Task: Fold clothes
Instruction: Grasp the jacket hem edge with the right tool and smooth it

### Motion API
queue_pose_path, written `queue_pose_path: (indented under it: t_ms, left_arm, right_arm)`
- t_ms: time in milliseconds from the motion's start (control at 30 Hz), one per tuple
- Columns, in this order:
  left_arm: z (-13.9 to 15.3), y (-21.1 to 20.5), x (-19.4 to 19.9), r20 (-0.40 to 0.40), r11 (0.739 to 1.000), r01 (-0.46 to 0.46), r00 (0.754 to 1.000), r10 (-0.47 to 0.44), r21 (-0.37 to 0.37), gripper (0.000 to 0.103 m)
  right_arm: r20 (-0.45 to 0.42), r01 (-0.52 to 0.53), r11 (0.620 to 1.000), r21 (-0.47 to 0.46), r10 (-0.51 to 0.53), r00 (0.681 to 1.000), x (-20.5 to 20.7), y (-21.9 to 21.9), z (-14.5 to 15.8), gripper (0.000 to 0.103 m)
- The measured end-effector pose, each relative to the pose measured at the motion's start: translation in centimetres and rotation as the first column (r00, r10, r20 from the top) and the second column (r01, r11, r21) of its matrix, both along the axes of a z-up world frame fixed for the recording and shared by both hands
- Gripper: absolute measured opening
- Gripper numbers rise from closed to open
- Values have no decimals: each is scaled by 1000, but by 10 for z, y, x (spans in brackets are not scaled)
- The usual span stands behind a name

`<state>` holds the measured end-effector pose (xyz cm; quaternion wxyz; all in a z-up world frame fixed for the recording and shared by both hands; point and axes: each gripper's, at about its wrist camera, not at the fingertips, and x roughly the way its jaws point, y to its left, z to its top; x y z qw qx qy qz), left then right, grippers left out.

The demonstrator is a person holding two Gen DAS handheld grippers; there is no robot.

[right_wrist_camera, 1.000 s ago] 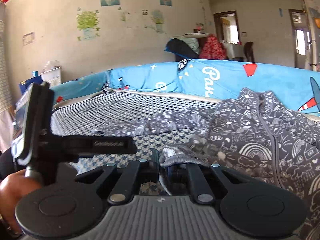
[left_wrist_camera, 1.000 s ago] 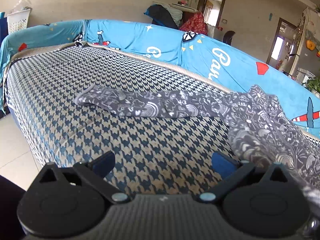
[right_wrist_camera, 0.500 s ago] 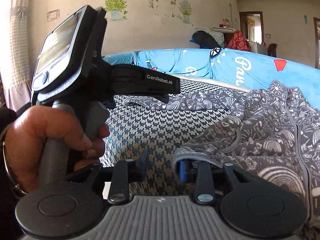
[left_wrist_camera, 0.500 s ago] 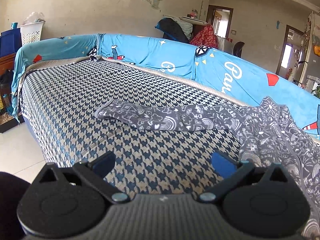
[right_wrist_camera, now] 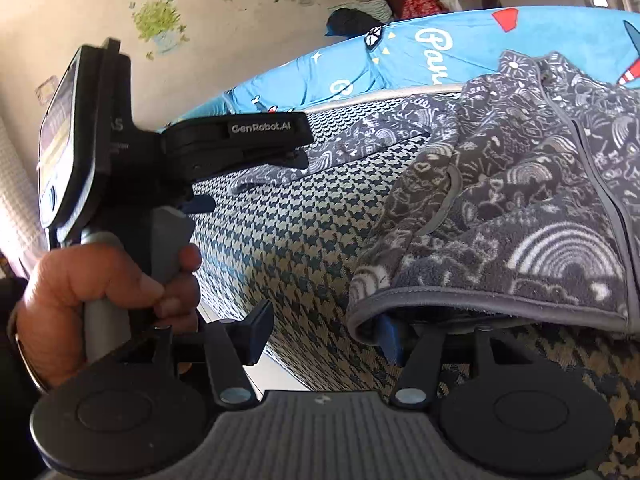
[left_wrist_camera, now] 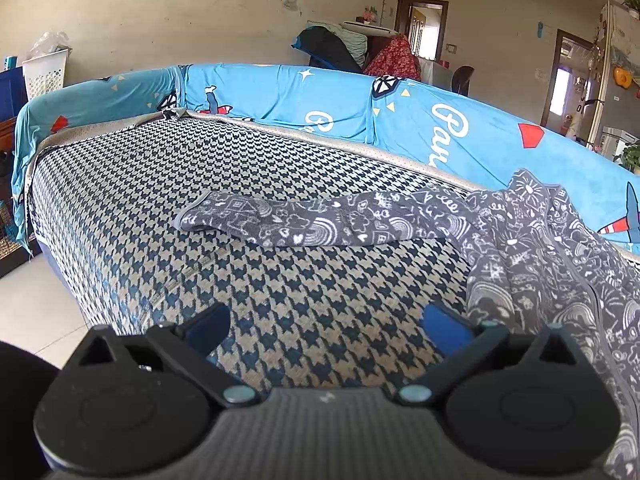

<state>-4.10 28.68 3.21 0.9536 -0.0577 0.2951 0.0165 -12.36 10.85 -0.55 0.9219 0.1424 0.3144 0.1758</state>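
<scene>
A dark grey zip jacket with white doodle print (left_wrist_camera: 552,264) lies on the houndstooth sofa seat (left_wrist_camera: 248,264), one sleeve (left_wrist_camera: 304,224) stretched out to the left. My left gripper (left_wrist_camera: 326,324) is open and empty, low over the seat, in front of the sleeve. In the right wrist view the jacket (right_wrist_camera: 532,208) fills the right side, and its grey-trimmed hem (right_wrist_camera: 480,300) drapes over my right gripper's right finger. My right gripper (right_wrist_camera: 324,332) is open at the seat's front edge. The left gripper's body (right_wrist_camera: 240,140) and the hand holding it show at left.
A blue printed cover (left_wrist_camera: 360,116) drapes the sofa back. The seat's left edge drops to a white tiled floor (left_wrist_camera: 36,304). A white basket (left_wrist_camera: 44,76) stands far left. Clothes are piled on furniture (left_wrist_camera: 344,48) behind the sofa.
My right gripper has opened and let go of the jacket hem, which now rests over its right finger. The left gripper has pulled back and risen a little, staying open.
</scene>
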Motion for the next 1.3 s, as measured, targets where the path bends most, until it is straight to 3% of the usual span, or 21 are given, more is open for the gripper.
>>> queue_pose_path:
  t_ms: [167, 300, 533, 633, 667, 767, 833, 933, 1133, 1233, 1300]
  left_arm:
    - [-3, 1, 2, -13, 1000, -2, 1000, 2, -6, 103]
    - [-6, 1, 4, -21, 1000, 0, 1000, 0, -10, 103]
    - [-7, 5, 3, -25, 1000, 5, 1000, -5, -10, 103]
    - [-9, 9, 5, -31, 1000, -5, 1000, 4, -15, 103]
    - [-9, 11, 5, -31, 1000, -8, 999, 7, -19, 103]
    - [-5, 16, 3, -8, 999, -31, 1000, 30, -21, 103]
    - [0, 22, -1, 19, 997, -67, 998, 68, -26, 103]
    - [4, 30, -3, 32, 993, -114, 993, 115, -37, 103]
    - [5, 36, -2, 32, 990, -139, 990, 140, -40, 103]
    - [6, 32, 0, 29, 992, -119, 992, 120, -32, 103]
    - [7, 31, -1, 30, 993, -112, 993, 113, -36, 103]
  right_arm:
    - [14, 129, 990, 64, -130, 991, -7, -16, 4, 55]
    - [42, 169, 971, 170, -178, 983, -9, -30, 7, 55]
    - [-14, 246, 936, 252, -251, 968, -1, -39, 3, 53]
    - [-22, 256, 934, 250, -259, 966, 4, -40, 3, 32]
    - [-27, 257, 933, 250, -259, 966, 6, -40, 2, 20]
    - [-2, 218, 942, 254, -224, 974, 8, -37, 7, 13]
    - [53, 109, 960, 257, -127, 990, 7, -27, 16, 7]
    - [125, -11, 982, 186, -13, 992, 4, -5, 25, 7]
    - [103, -65, 994, 86, 56, 993, 11, 16, 18, 7]
    - [102, -101, 992, -73, 108, 989, 13, 33, 12, 7]
    - [70, -100, 992, -72, 105, 992, 18, 35, 5, 11]
